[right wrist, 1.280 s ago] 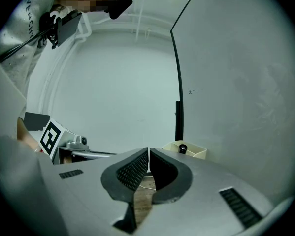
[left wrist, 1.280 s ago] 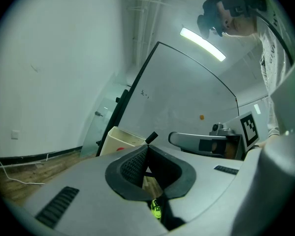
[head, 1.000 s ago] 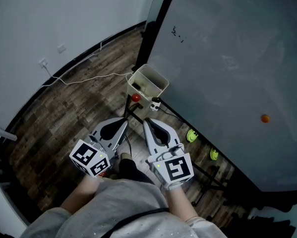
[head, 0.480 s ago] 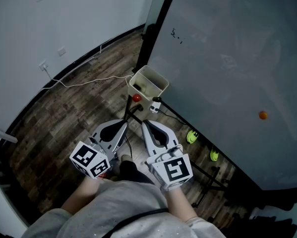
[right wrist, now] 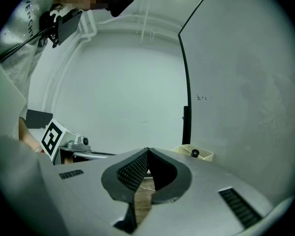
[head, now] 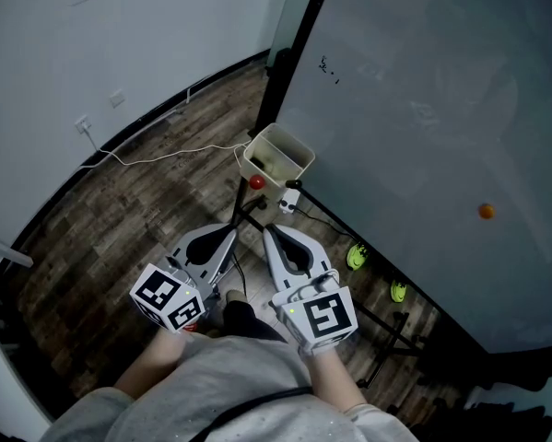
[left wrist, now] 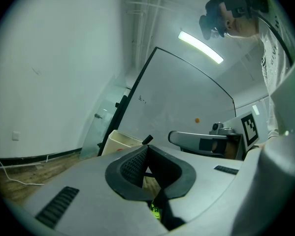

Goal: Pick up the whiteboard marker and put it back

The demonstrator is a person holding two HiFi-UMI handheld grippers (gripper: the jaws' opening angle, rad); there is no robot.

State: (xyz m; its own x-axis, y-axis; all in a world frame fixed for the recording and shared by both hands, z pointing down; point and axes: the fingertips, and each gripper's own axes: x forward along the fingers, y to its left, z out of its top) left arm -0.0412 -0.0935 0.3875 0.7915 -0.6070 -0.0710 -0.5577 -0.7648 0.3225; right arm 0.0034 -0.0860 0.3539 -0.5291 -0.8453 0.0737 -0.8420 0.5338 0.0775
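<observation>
We hold both grippers low in the centre of the head view. The left gripper [head: 230, 228] and the right gripper [head: 269, 232] sit side by side, with their noses pointing up the frame. In each gripper's own view the jaws are closed tip to tip. The ribbed pads [left wrist: 133, 165] meet at the front, and nothing is caught between them on either side.

The whiteboard [head: 441, 127] fills the right half of the head view. Its black edge post [head: 292, 58] slants down from the top centre. To the left of that post the wood floor [head: 119, 219] is open, bounded by the white wall [head: 119, 26] that curves across the upper left. A thin white cable [head: 165, 153] trails over the boards toward the middle. At the lower right, under the board, dark stand legs and a yellow-green caster [head: 356, 254] crowd the floor beside the right gripper.

A cream box [head: 277, 157] stands at the foot of the board's edge, just above the two noses. What we take for the whiteboard marker [head: 291, 193] is a white thing with a black cap. It sits at the box's lower right corner, near a red knob [head: 255, 181]. It lies above and slightly to the right of the right gripper's nose, near it but apart from both grippers. In the right gripper view the cap shows at the box rim, to the right of the closed jaws. We cannot tell whether the marker sits inside the box or against its side.
</observation>
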